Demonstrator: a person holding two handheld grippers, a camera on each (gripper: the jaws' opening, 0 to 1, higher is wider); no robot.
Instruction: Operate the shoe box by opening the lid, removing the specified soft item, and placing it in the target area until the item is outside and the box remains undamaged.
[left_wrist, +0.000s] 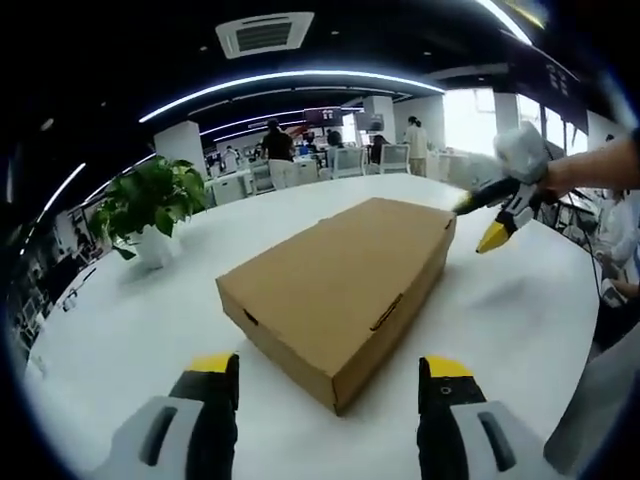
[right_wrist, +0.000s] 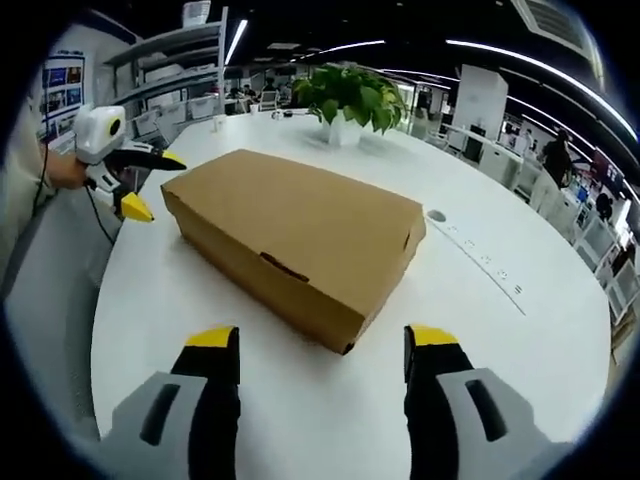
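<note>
Yellow-tipped black jaws of the left gripper (left_wrist: 331, 370) stand wide apart with nothing between them, raised over the white round table (left_wrist: 120, 330); the yellow-tipped jaws of the right gripper (right_wrist: 321, 342) are likewise spread and empty over the same table; between the two grippers lies the closed brown cardboard shoe box (left_wrist: 340, 285), flat on the table with its lid shut, a near corner of it pointing toward the gap between the left jaws in the left gripper view; in the right gripper view the box sits just beyond the right jaws, its long front wall showing a small slot; neither gripper touches the box; in the left gripper view the right gripper shows at the far right end of the box, held in a person's hand (left_wrist: 575, 172); beyond the box to the far left stands a green leafy plant in a white pot (left_wrist: 150, 205); people and chairs fill the office behind.
</note>
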